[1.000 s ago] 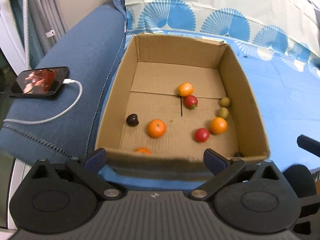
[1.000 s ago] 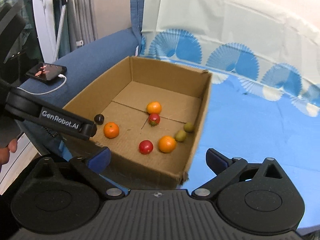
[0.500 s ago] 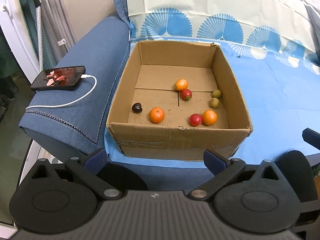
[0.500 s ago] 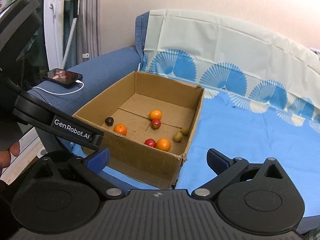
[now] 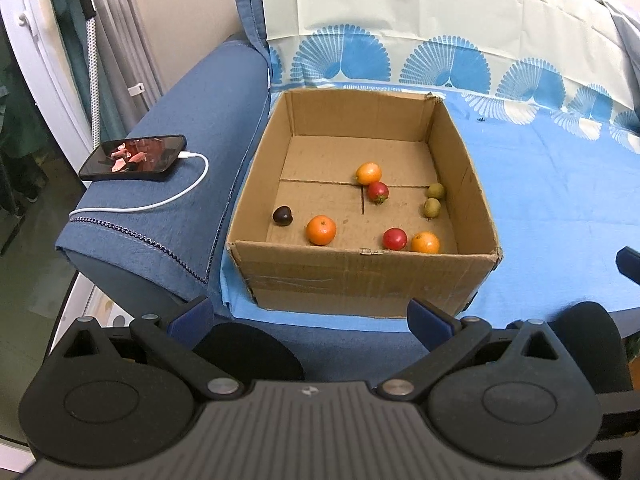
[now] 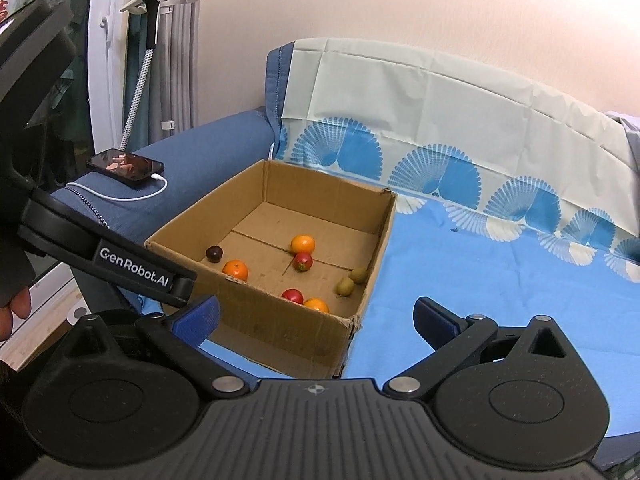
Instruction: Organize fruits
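An open cardboard box (image 5: 360,280) sits on the blue cloth, also in the right wrist view (image 6: 280,328). Inside lie several fruits: three oranges, one near the front left (image 5: 321,230), two red fruits (image 5: 395,238), two green kiwis (image 5: 432,207) and a dark plum (image 5: 282,215). My left gripper (image 5: 310,314) is open and empty, in front of the box and apart from it. My right gripper (image 6: 316,316) is open and empty, before the box's near right corner. The left gripper's body shows at left in the right wrist view (image 6: 132,270).
A phone (image 5: 134,158) with a white charging cable (image 5: 160,204) lies on the blue sofa arm (image 5: 180,184) left of the box. The blue patterned cloth (image 5: 560,200) covers the seat and backrest to the right. A curtain and white door stand at far left.
Both grippers have pulled back and up from the box, which now looks smaller and farther. The fruits have not moved. Both stay open.
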Available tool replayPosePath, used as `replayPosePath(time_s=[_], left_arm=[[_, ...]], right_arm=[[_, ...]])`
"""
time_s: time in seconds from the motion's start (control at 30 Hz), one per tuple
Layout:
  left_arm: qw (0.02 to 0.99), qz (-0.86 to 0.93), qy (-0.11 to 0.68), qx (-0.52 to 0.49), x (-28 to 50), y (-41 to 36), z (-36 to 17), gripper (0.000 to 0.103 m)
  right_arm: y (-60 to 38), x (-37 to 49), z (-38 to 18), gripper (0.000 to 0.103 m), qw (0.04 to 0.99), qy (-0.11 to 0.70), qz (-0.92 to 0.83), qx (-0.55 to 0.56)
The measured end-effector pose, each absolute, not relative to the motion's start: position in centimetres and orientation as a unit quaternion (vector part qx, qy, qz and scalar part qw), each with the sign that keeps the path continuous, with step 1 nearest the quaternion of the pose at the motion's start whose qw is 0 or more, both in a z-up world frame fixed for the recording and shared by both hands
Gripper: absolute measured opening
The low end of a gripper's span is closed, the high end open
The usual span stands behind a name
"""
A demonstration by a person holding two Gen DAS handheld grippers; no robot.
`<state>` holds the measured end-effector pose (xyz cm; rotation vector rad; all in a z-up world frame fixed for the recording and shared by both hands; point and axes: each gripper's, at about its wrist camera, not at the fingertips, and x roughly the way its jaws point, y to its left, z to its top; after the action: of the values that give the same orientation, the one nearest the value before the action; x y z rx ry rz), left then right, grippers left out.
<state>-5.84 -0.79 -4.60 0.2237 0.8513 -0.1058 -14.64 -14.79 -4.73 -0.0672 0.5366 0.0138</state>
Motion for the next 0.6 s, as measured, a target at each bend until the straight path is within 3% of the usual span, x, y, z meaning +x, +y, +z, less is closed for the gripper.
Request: replayPosePath(time_s=[0.6], left_arm=[[0.903, -0.049, 0.411, 0.114, -5.46, -0.66, -4.81, 0.103]], right_arm=[[-14.72, -14.46, -4.86, 0.102, 0.963, 0.269, 0.002, -0.032]])
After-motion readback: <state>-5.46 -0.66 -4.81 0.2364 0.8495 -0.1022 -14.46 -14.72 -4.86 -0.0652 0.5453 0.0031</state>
